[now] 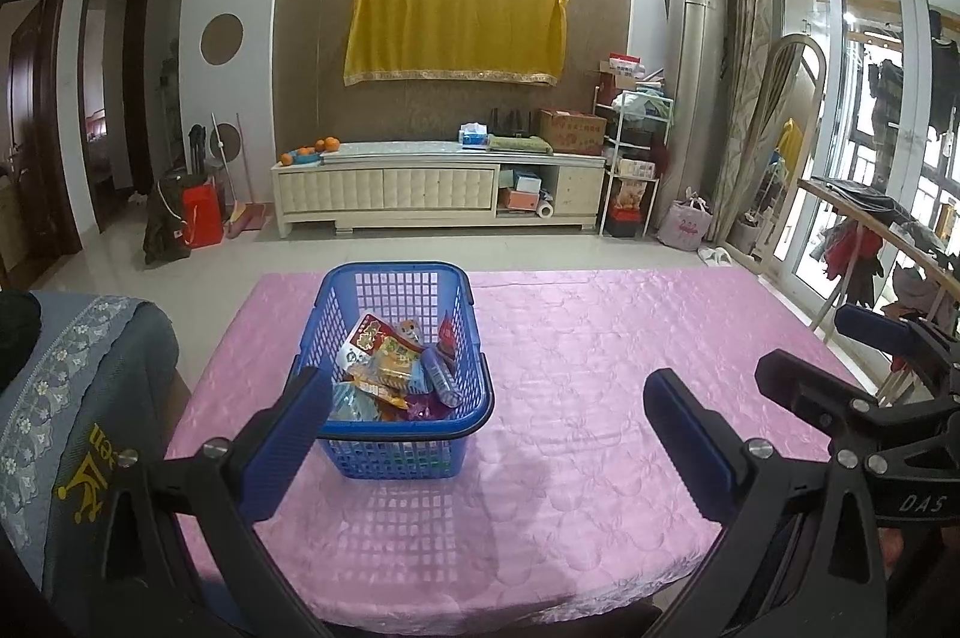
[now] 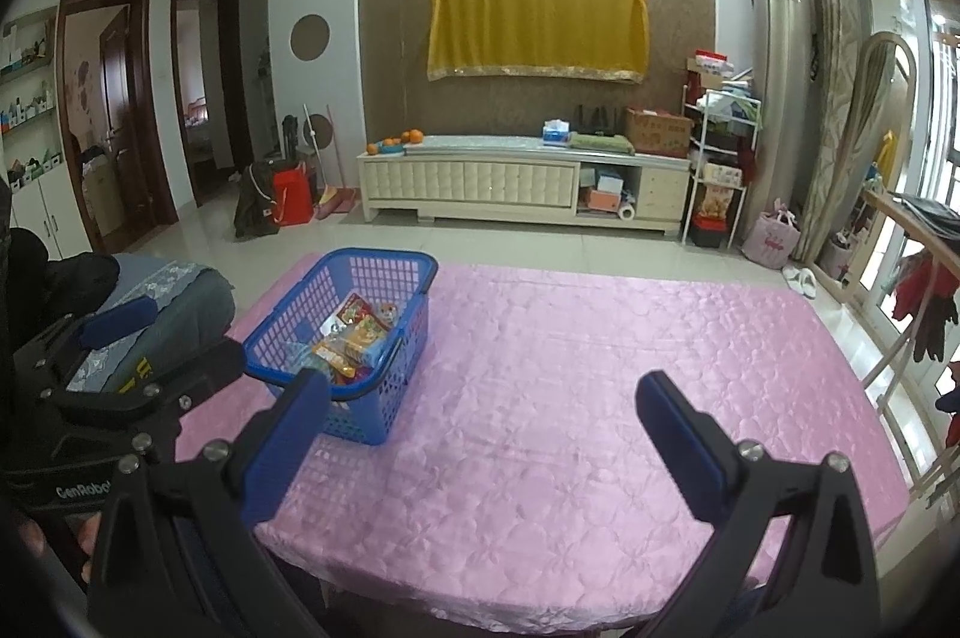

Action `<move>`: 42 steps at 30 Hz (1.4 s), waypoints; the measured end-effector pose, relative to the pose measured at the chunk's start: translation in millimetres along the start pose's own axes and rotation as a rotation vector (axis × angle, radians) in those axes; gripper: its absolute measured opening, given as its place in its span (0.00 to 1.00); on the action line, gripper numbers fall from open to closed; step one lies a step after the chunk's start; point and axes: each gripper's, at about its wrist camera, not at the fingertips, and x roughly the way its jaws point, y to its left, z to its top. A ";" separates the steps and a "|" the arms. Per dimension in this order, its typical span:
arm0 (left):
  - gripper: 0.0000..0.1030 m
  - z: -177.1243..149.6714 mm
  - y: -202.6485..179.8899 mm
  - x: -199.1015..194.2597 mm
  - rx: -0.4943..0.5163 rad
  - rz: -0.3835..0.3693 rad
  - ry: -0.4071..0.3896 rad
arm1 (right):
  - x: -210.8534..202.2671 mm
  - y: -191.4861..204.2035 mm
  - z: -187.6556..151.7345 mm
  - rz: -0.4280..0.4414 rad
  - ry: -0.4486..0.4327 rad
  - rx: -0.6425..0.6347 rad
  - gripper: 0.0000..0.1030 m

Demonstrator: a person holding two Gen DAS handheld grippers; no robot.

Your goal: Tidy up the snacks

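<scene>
Snacks (image 1: pixel 393 368) lie heaped in one blue basket (image 1: pixel 468 314), a jumble of packets too overlapped to count, though a red-and-yellow packet on top and a bluish wrapped piece beside it stand out. The left gripper (image 1: pixel 489 419) hovers low over the near end of the table with its two blue-padded fingers spread wide and nothing between them; the basket sits at about eleven o'clock from it, just past the left finger. The right gripper (image 2: pixel 483 419) is likewise wide open and empty, with the same basket (image 2: pixel 414 320) at about ten o'clock from it. Each gripper shows at the edge of the other's view. One pink quilted cloth (image 1: pixel 600 368) covers the table and bears nothing but the basket. At twelve o'clock, across the tiled floor, stand one cream cabinet (image 1: pixel 438 185) and one yellow cloth (image 1: pixel 456 32) on the wall.
</scene>
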 end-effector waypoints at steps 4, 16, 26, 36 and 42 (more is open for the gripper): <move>1.00 -0.1 0.0 -0.6 -0.001 0.000 0.001 | -0.5 -0.2 -0.2 0.002 0.003 0.003 1.00; 1.00 -2.0 0.5 -0.8 -0.003 -0.006 0.003 | -3.0 -0.9 -0.8 -0.001 0.002 0.001 1.00; 1.00 -3.3 0.3 -2.2 -0.006 -0.008 0.006 | -4.9 -2.7 -1.7 -0.002 0.004 0.001 1.00; 1.00 -4.2 0.0 -3.2 -0.006 -0.017 0.004 | -6.1 -5.4 0.3 -0.019 0.002 0.000 1.00; 1.00 -5.3 1.7 -3.7 -0.005 -0.022 0.004 | -6.5 -5.9 0.0 -0.027 0.001 -0.002 1.00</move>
